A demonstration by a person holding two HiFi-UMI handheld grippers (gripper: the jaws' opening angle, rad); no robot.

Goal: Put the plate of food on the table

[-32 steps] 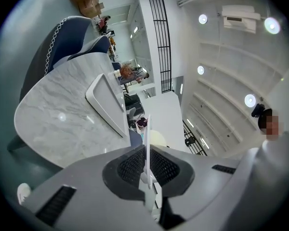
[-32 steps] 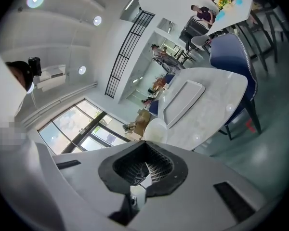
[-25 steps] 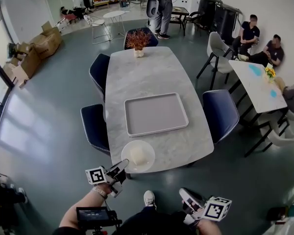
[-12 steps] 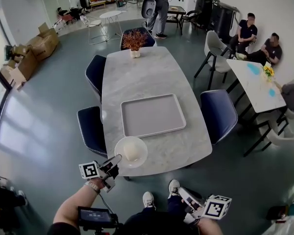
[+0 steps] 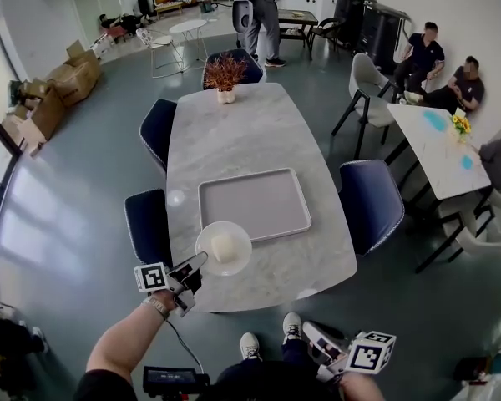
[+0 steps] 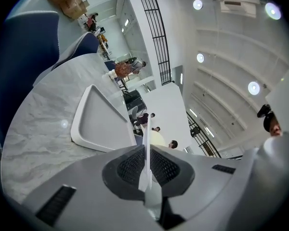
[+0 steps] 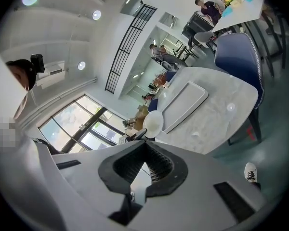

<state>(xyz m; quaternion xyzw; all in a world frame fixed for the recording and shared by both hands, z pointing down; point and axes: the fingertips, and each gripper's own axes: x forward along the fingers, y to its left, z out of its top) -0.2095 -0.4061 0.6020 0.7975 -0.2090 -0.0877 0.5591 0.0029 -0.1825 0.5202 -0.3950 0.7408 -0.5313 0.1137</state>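
A round white plate (image 5: 224, 247) with a pale lump of food (image 5: 224, 245) is over the near left part of the grey marble table (image 5: 250, 132), just in front of the grey tray (image 5: 255, 205). My left gripper (image 5: 192, 267) is shut on the plate's near rim. In the left gripper view the plate (image 6: 147, 143) shows edge-on between the jaws, with the tray (image 6: 98, 121) beyond it. My right gripper (image 5: 311, 331) hangs low by the person's legs, off the table, with its jaws together and nothing in them. From the right gripper view the plate (image 7: 153, 122) shows beside the tray.
Dark blue chairs stand at the table's left (image 5: 146, 224), far left (image 5: 157, 128) and right (image 5: 370, 203). A potted plant (image 5: 225, 75) sits at the table's far end. People sit by a second white table (image 5: 438, 144) on the right. Cardboard boxes (image 5: 63, 82) lie at the left wall.
The left gripper has carried the plate forward from the table's near edge to just in front of the tray. The person has stepped closer to the table. The right gripper stays low.
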